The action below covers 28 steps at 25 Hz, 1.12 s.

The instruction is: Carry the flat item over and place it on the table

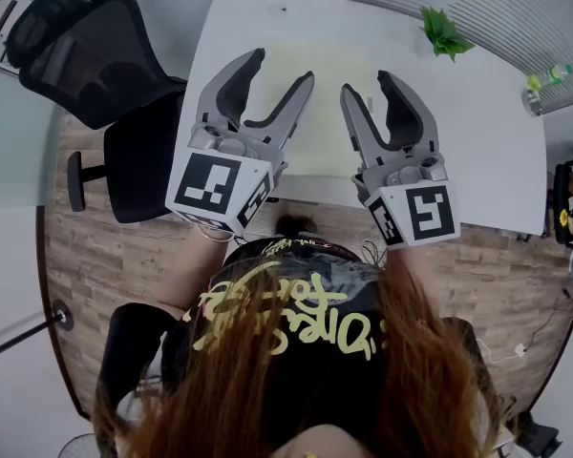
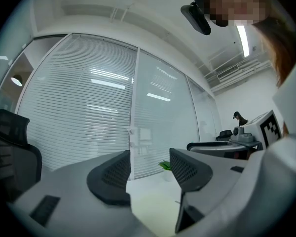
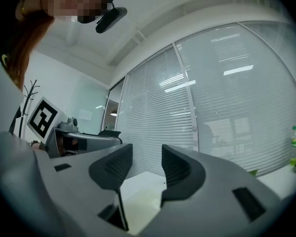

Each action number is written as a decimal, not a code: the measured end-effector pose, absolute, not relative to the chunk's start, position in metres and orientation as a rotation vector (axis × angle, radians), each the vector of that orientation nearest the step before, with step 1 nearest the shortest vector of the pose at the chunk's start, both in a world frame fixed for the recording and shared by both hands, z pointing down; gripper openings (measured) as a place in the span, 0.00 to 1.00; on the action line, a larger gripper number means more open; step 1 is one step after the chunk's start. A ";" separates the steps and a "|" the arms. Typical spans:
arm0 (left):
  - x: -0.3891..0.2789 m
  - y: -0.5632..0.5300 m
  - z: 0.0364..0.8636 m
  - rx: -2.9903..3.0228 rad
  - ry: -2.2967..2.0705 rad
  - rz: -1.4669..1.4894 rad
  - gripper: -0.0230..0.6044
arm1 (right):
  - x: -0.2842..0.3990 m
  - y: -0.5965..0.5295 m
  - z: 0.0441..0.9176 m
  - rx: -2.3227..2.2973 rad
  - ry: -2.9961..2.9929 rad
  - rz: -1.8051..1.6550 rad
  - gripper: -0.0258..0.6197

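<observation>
A pale yellow-green flat sheet (image 1: 325, 84) lies on the white table (image 1: 477, 141), near its front edge. Both grippers are held up above it, side by side, jaws pointing away from the person. The left gripper (image 1: 283, 68) hovers over the sheet's left part and the right gripper (image 1: 367, 82) over its right part. Each has a clear gap between its jaws with nothing in it. In the left gripper view the left gripper (image 2: 149, 164) frames the sheet (image 2: 153, 206) below. In the right gripper view the right gripper (image 3: 145, 157) likewise shows the sheet (image 3: 138, 199) beneath.
A black mesh office chair (image 1: 95, 55) stands left of the table. A small green plant (image 1: 444, 31) sits at the table's far side and a bottle (image 1: 544, 79) near its right edge. Glass walls with blinds lie beyond. Wood floor surrounds the person.
</observation>
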State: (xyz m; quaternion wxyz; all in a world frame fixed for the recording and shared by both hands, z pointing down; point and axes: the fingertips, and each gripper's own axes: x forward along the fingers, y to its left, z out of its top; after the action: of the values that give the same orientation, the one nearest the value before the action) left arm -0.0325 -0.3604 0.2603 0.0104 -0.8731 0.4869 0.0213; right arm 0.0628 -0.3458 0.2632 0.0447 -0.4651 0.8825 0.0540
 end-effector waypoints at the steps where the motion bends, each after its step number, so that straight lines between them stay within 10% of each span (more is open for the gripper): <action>1: -0.033 -0.360 0.261 -2.721 1.526 0.070 0.40 | 0.063 -0.346 0.263 -1.412 2.690 0.155 0.31; 16: -0.035 -0.360 0.271 -2.714 1.593 0.105 0.04 | 0.060 -0.348 0.265 -1.377 2.654 0.094 0.06; 28: -0.035 -0.356 0.268 -2.692 1.561 0.122 0.03 | 0.055 -0.343 0.263 -1.361 2.662 0.125 0.04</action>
State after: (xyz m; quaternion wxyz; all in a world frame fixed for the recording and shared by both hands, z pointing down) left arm -0.0348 -0.3559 0.2680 0.0138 -0.8643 0.5013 0.0390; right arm 0.0551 -0.3427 0.2634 0.0746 -0.4535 0.8872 0.0417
